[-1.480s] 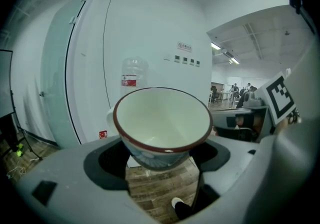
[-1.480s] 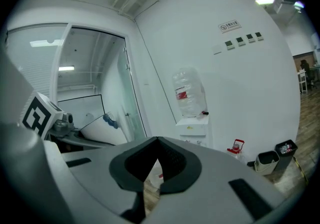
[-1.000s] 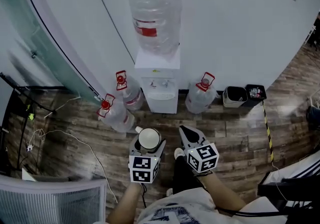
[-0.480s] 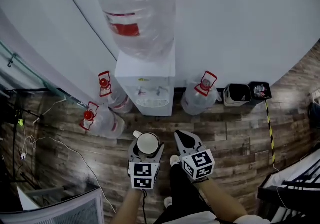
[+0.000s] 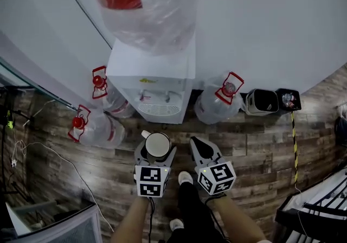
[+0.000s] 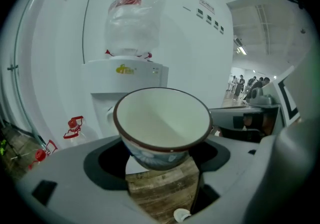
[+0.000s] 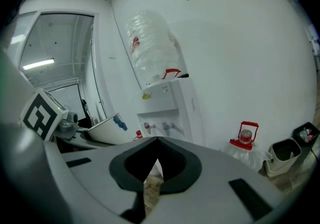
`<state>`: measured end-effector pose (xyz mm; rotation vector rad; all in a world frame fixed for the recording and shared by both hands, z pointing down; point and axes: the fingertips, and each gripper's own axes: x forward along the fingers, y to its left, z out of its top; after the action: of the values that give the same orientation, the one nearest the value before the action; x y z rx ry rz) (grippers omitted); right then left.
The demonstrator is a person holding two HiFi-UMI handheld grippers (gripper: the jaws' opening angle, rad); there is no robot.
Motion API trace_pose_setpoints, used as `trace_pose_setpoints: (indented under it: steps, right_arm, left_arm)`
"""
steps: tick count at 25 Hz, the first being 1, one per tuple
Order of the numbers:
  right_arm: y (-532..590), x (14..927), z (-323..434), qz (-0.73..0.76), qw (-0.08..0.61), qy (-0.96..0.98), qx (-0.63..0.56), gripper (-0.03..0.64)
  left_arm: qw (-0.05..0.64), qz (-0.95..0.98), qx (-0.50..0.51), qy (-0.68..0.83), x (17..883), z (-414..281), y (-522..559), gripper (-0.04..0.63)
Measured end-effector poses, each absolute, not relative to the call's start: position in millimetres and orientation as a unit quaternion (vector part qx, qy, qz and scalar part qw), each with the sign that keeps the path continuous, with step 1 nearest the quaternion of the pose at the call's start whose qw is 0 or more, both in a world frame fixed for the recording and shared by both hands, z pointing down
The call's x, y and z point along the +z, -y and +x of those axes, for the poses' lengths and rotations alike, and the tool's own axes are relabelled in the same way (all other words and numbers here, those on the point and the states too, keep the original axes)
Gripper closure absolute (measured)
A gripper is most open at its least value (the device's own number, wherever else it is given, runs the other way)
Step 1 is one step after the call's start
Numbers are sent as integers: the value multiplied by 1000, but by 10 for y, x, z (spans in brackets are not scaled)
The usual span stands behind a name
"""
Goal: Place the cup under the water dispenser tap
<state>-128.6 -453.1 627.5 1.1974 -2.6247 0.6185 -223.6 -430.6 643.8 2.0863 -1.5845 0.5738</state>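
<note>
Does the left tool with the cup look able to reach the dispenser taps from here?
Probably yes. The left tool holds the cup straight in front of the taps, with only bare floor between; the spare bottles stand off to both sides.

a plain white wall [image 5: 260,25] meets a dark wood-plank floor [image 5: 260,144]. at the wall's foot on the right stand a pale bin [image 5: 261,101] and a black bin [image 5: 288,99], just beside each other. a yellow-and-black strip [image 5: 294,139] runs along the floor below them. a white cable [image 5: 54,152] trails over the floor's left side.
</note>
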Motion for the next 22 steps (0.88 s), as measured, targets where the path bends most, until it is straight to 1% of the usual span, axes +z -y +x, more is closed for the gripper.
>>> trace_pose_setpoints:
  steps: [8, 15, 22]
  right_arm:
    - [4912, 6855, -1343, 410, 90, 885, 202, 597]
    - [5186, 7278, -1590, 390, 111, 898, 172, 597]
    - [5466, 7550, -1707, 389, 110, 900, 161, 597]
  left_arm:
    - [208, 758, 230, 573, 7066, -2227, 4690, 183]
    - [221, 747, 224, 585, 7530, -2324, 5019, 183]
    - [224, 741, 235, 587, 7987, -2383, 5383, 183]
